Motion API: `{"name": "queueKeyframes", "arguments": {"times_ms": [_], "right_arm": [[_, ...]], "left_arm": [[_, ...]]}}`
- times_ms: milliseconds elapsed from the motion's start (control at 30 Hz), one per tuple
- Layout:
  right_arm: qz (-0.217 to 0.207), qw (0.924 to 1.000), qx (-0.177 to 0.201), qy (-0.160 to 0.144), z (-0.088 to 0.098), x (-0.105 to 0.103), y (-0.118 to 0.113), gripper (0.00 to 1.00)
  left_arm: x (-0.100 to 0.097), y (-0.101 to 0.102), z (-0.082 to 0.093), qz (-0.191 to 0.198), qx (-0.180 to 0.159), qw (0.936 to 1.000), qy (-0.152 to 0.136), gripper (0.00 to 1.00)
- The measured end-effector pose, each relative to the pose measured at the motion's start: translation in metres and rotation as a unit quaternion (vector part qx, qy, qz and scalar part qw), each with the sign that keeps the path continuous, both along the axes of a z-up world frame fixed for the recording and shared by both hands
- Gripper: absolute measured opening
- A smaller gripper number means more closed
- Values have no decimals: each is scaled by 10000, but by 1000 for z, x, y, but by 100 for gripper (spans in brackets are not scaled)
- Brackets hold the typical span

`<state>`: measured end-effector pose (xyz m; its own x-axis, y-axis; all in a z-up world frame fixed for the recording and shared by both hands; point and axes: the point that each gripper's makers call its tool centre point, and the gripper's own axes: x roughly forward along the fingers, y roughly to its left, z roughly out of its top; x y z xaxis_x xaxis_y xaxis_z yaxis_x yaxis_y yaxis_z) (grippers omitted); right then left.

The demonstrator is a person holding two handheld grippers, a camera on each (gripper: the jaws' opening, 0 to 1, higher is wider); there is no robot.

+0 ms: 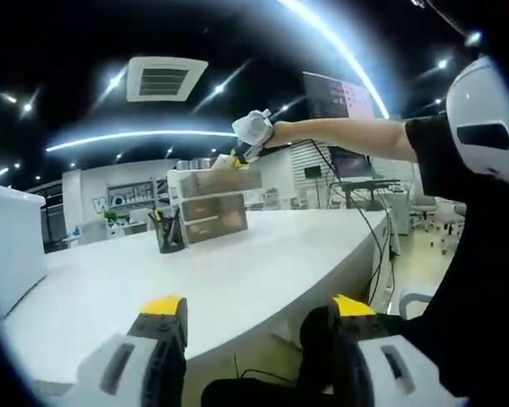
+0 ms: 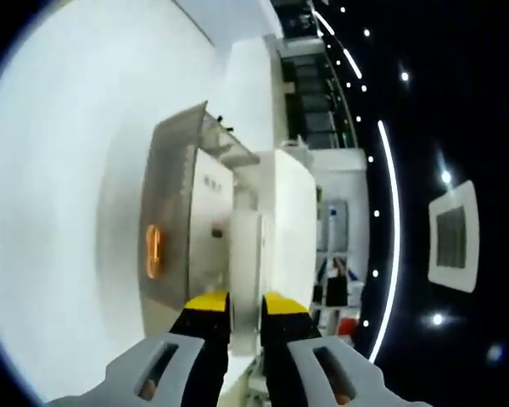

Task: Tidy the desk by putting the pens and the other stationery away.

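Note:
In the left gripper view my left gripper [image 1: 258,307] sits low over the near edge of the white desk [image 1: 263,263], jaws wide apart and empty. Far across the desk stand a black pen holder [image 1: 170,231] with pens and a translucent drawer organiser [image 1: 214,208]. A person's arm reaches out and holds my right gripper [image 1: 253,131] just above the organiser's top. In the right gripper view, which is rolled sideways, my right gripper [image 2: 246,303] has its jaws close together on a narrow white item [image 2: 245,250], right over the organiser [image 2: 182,229]. An orange thing [image 2: 153,251] shows through the organiser's wall.
A big white box [image 1: 10,246] stands at the desk's left end and appears beyond the organiser [image 2: 293,212]. A cable [image 1: 375,237] hangs over the desk's right edge. The person's dark clothes [image 1: 483,280] and a white helmet-like shell [image 1: 485,119] are at the right.

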<state>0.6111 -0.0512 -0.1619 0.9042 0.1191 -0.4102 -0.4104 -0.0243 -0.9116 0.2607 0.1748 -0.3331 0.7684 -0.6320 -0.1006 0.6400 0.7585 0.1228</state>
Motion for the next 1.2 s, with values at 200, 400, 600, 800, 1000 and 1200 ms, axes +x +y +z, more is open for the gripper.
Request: {"name": "queueKeyframes", "arguments": {"times_ms": [200,400,600,800,1000,1200], "right_arm": [[-45,9997,181,148,-1,4,4,11],[-32,9991,360,234,-1,4,9,11],[23,9967,591,556,-14,-4,15,14],[14,9896,1201,788,-12,-12,17,17],[11,9808,1721,918,-7,-21,14,23],[81,9713,2148,1018,-8,-33,9,25]], "left_arm": [[2,2,-2,16,5,10000,38,67],[2,1,-3,-5,13,10000,59,67],[0,0,-2,-28,18,10000,51,67],[0,-2,-2,-52,12,10000,63,67],[0,-5,0,-84,-24,9999,76,67],[0,-11,-1,-145,-12,9998,115,66]]}}
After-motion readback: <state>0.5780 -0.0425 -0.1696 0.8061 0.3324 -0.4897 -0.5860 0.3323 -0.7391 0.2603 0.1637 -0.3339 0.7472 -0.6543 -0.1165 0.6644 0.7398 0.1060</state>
